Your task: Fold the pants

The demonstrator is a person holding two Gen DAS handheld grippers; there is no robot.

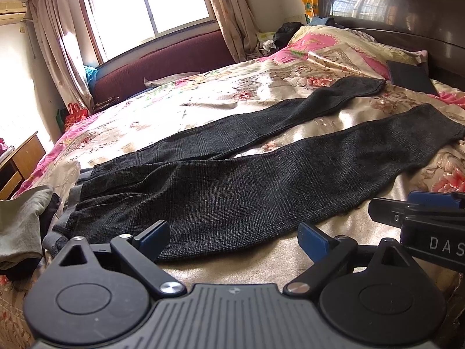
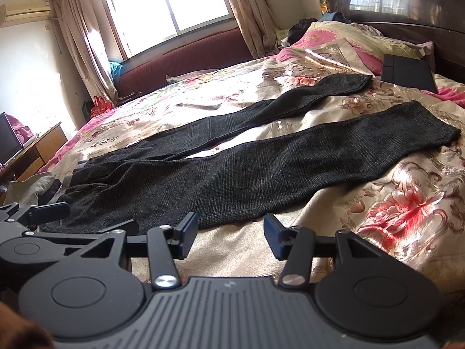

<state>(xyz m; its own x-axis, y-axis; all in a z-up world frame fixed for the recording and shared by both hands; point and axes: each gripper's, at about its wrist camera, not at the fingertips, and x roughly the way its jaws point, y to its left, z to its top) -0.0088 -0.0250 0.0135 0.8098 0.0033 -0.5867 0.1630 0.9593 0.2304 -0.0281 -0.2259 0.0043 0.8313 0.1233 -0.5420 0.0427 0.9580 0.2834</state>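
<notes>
Dark grey checked pants lie flat and unfolded on the flowered bedspread, waistband at the left, both legs spread apart and running to the upper right. My left gripper hovers open just over the near edge of the hip area, nothing between its blue pads. My right gripper is open too, just in front of the near leg's edge of the pants, holding nothing. The right gripper shows at the right edge of the left wrist view; the left gripper shows at the left edge of the right wrist view.
A grey garment pile lies left of the waistband. A black flat case rests by the pillows near the dark headboard. A maroon bench stands under the window; a wooden cabinet is at the left.
</notes>
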